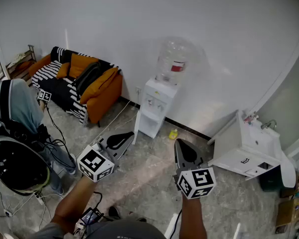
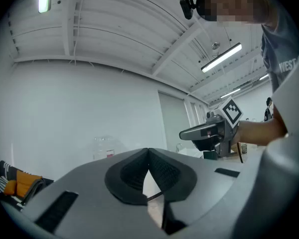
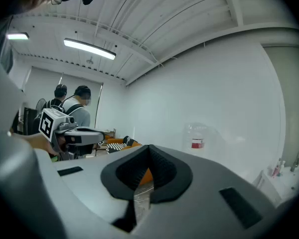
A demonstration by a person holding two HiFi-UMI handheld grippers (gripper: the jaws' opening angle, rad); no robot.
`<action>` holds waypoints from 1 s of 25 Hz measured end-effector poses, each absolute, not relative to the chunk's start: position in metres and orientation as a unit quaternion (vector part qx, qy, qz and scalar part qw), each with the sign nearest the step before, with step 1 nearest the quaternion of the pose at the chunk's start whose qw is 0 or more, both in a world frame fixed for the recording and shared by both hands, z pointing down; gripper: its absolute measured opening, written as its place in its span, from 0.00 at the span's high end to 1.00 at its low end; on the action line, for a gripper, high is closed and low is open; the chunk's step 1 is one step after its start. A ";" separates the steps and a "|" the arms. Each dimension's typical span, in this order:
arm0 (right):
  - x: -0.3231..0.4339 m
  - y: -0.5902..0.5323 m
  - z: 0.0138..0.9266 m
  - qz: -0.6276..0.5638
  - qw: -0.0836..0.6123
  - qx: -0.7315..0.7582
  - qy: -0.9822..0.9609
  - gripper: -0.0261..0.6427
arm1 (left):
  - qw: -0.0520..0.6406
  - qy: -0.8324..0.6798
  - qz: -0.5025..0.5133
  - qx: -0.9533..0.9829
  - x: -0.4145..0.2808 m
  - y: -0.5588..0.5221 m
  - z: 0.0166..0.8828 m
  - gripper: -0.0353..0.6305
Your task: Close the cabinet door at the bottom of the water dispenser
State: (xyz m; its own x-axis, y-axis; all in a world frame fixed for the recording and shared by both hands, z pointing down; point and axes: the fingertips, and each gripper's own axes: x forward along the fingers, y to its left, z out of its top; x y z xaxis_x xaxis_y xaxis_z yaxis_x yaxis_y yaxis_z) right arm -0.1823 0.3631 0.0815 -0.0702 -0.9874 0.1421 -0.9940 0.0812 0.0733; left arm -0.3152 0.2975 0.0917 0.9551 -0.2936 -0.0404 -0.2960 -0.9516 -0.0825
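Note:
The white water dispenser [image 1: 157,101] stands against the far wall with a clear bottle [image 1: 174,59] on top. Its bottom cabinet door [image 1: 136,126] stands swung out on the left side. My left gripper [image 1: 128,135] is held above the floor, well short of the dispenser, jaws shut and empty. My right gripper [image 1: 180,143] hangs beside it to the right, also shut on nothing. In the left gripper view the closed tips [image 2: 148,152] meet, and the bottle [image 2: 103,147] shows faintly beyond. In the right gripper view the tips [image 3: 149,149] touch below the bottle [image 3: 197,136].
An orange and striped sofa [image 1: 79,83] sits at the back left. A person with a backpack [image 1: 15,118] stands at the left, cables on the floor nearby. A white sink unit [image 1: 246,146] lies at the right, a small yellow item [image 1: 173,134] by the dispenser.

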 end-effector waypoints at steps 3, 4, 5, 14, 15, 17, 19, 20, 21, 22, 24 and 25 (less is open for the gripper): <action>-0.182 0.358 0.080 0.017 0.079 0.678 -0.730 0.93 | 0.041 0.152 0.021 -0.987 -0.315 0.292 0.093 0.92; -0.182 0.357 0.081 0.018 0.079 0.679 -0.730 0.93 | 0.039 0.152 0.022 -0.987 -0.316 0.290 0.094 0.92; -0.183 0.355 0.083 0.019 0.080 0.679 -0.729 0.93 | 0.037 0.152 0.023 -0.987 -0.316 0.289 0.096 0.92; -0.184 0.348 0.096 0.029 0.094 0.687 -0.720 0.93 | 0.024 0.143 0.031 -0.989 -0.317 0.280 0.107 0.92; -0.184 0.347 0.096 0.029 0.094 0.689 -0.718 0.93 | 0.022 0.143 0.032 -0.989 -0.318 0.279 0.108 0.92; -0.181 0.345 0.094 0.031 0.092 0.690 -0.717 0.93 | 0.018 0.144 0.033 -0.989 -0.317 0.275 0.108 0.92; -0.178 0.339 0.092 0.035 0.086 0.689 -0.718 0.93 | 0.014 0.145 0.032 -0.989 -0.315 0.269 0.108 0.92; -0.175 0.335 0.091 0.037 0.082 0.689 -0.719 0.93 | 0.012 0.147 0.030 -0.989 -0.314 0.265 0.109 0.92; -0.172 0.330 0.091 0.038 0.078 0.688 -0.720 0.93 | 0.010 0.149 0.027 -0.988 -0.312 0.260 0.112 0.92; -0.168 0.325 0.092 0.039 0.074 0.687 -0.722 0.93 | 0.007 0.152 0.024 -0.988 -0.309 0.256 0.115 0.92; -0.157 0.313 0.095 0.040 0.067 0.684 -0.725 0.93 | 0.004 0.160 0.017 -0.987 -0.302 0.247 0.122 0.92; -0.150 0.308 0.097 0.039 0.065 0.682 -0.728 0.93 | 0.003 0.165 0.013 -0.986 -0.298 0.243 0.125 0.92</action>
